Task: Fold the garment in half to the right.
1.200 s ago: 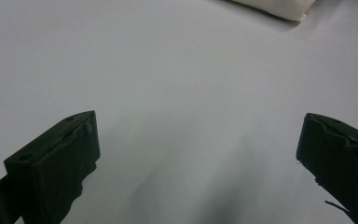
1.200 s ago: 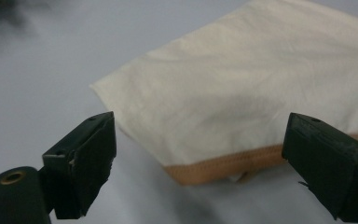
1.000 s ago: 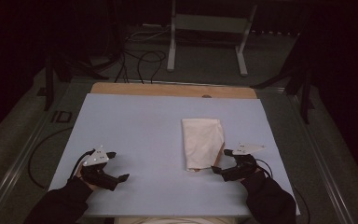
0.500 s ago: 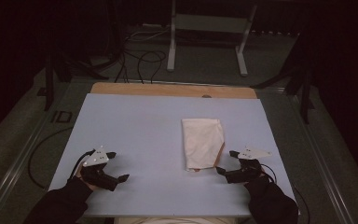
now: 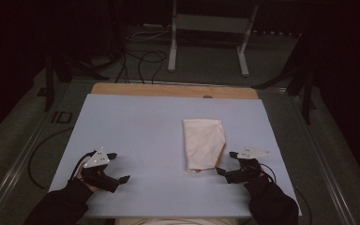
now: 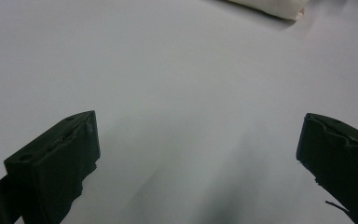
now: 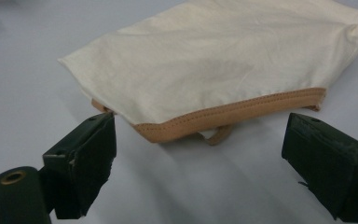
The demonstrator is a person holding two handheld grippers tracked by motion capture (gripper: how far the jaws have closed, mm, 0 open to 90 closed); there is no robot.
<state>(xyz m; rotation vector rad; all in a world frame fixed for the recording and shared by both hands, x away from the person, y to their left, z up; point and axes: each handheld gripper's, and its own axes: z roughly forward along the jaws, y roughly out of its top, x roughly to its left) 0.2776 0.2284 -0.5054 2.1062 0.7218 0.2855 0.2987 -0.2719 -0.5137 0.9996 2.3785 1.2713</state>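
Cream cloth (image 7: 223, 70), tan stitched hem in right gripper (image 7: 198, 158) view, both grippers' jaws spread

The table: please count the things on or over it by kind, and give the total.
Cream cloth bag with tan hem: 1
Black claws, left claw and right claw, both open: 2
Total: 3

You've got dark long sleeves (image 5: 58, 208) on both arms. Left gripper (image 5: 116, 167) & right gripper (image 5: 227, 163): black bodies, blocky black jaws w/ worn, ragged pad edges, a grey three-cornered plate (image 5: 97, 158) atop each, thin black cable (image 5: 35, 157) trailing off.
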